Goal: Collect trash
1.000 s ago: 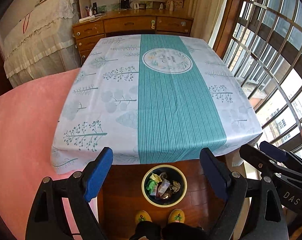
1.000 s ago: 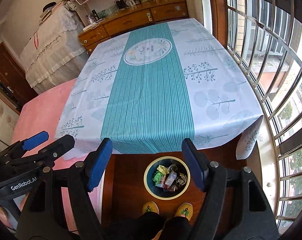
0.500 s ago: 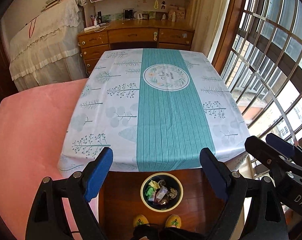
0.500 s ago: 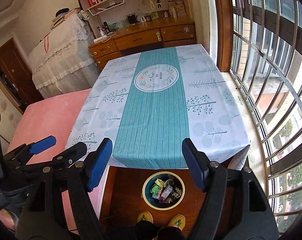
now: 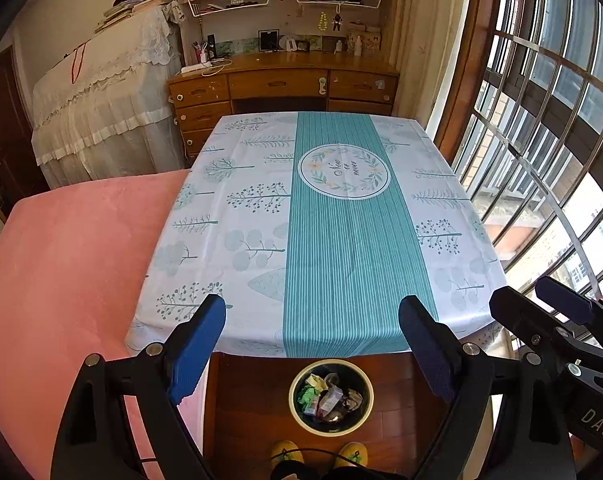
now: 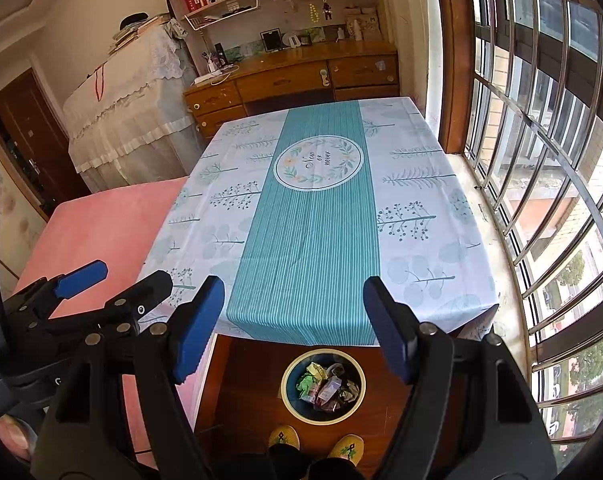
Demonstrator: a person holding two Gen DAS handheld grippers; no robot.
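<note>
A round trash bin (image 5: 297,408) with a pale rim stands on the wooden floor below the table's near edge, holding several crumpled wrappers (image 5: 327,398). It also shows in the right wrist view (image 6: 289,400) with the wrappers (image 6: 329,388). My left gripper (image 5: 313,344) is open and empty, high above the bin. My right gripper (image 6: 293,320) is open and empty, also above the bin. Each gripper shows at the edge of the other's view: the right one (image 5: 541,304), the left one (image 6: 113,280). The table (image 5: 237,216) has a white and teal cloth with nothing on it.
A pink bed (image 5: 69,264) lies left of the table. A wooden desk with drawers (image 5: 281,84) and bookshelves stand beyond. A barred window (image 5: 541,120) runs along the right. The person's yellow slippers (image 5: 287,450) are on the floor beside the bin.
Both grippers have risen and pulled back from the table, so the bin and table look smaller and more of the room shows. Both stay open and empty.
</note>
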